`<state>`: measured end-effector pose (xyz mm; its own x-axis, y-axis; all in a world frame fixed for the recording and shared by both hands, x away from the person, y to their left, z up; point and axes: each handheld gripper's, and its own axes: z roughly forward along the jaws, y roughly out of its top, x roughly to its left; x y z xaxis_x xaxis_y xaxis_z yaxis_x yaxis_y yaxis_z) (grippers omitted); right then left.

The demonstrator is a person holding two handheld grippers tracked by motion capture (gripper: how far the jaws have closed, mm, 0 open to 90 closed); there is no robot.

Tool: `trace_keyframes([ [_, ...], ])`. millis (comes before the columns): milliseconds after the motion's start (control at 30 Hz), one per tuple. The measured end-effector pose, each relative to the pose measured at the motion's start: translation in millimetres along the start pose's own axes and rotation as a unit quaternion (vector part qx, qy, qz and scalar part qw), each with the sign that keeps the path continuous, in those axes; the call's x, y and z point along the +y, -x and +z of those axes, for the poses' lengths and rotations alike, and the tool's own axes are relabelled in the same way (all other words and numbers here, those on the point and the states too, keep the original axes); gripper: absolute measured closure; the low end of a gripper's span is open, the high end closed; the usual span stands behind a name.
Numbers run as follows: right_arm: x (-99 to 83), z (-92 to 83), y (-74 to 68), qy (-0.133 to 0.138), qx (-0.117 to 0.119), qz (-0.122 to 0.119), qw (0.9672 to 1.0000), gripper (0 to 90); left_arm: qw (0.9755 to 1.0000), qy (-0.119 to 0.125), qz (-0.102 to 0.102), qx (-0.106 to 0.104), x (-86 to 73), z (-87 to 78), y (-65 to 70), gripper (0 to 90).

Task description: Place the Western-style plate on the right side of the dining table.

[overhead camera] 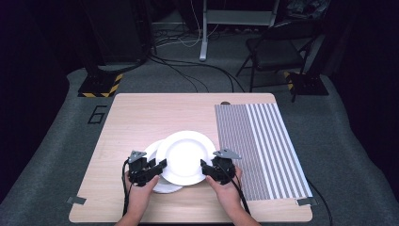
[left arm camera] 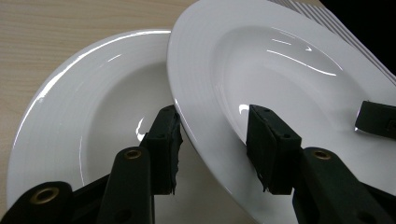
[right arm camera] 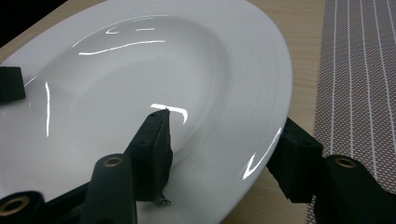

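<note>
White porcelain: two deep plates are sitting near the front middle of the pale wooden surface (overhead camera: 136,117), just left of a grey striped mat (overhead camera: 259,141). The upper plate (overhead camera: 186,157) is overlapping the lower plate (overhead camera: 157,186), its left rim riding over the lower one's right half, so it is lying tilted rather than flat.

Left claw (overhead camera: 157,170) is coming in at the upper plate's left edge. In the left gripper view its jaws are straddling that rim (left arm camera: 201,140), one pad under it over the lower plate (left arm camera: 93,130), one pad above the well. Jaws standing apart; a gap is showing at both pads, so they are not pressing on the rim.

Right claw (overhead camera: 207,168) is sitting at the opposite, right edge. In the right gripper view one pad is resting inside on the upper plate (right arm camera: 154,60), the other is outside under the rim. Whether the pads are actually pressing, I cannot tell; the outer pad looks close to touching.

Key relation: the plate is lying between the two claws, each rim directly ahead of its own claw, both hands equally near. A round plate has no long axis; the grip line is running across it, left to right.

Judgement: a two-handed lift of the upper plate off the lower one is being set up. Both claws would need to close evenly, else the plate may tip or slide.
</note>
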<state>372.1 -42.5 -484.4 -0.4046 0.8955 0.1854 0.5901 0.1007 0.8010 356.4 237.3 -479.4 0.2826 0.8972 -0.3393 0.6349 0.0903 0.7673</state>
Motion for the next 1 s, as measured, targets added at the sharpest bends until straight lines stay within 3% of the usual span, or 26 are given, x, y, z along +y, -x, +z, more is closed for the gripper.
trace_keyframes([
  [433,0.2,-2.1,-2.3,-0.005,-0.005,0.003,1.0000,43.1,1.0000,0.000,-0.002,-0.003,1.1,-1.0,-0.2,55.7],
  [1000,6.4,-9.7,-6.4,0.007,-0.002,0.003,1.0000,43.2,0.9996,0.019,0.018,0.006,5.6,-8.7,4.6,55.6],
])
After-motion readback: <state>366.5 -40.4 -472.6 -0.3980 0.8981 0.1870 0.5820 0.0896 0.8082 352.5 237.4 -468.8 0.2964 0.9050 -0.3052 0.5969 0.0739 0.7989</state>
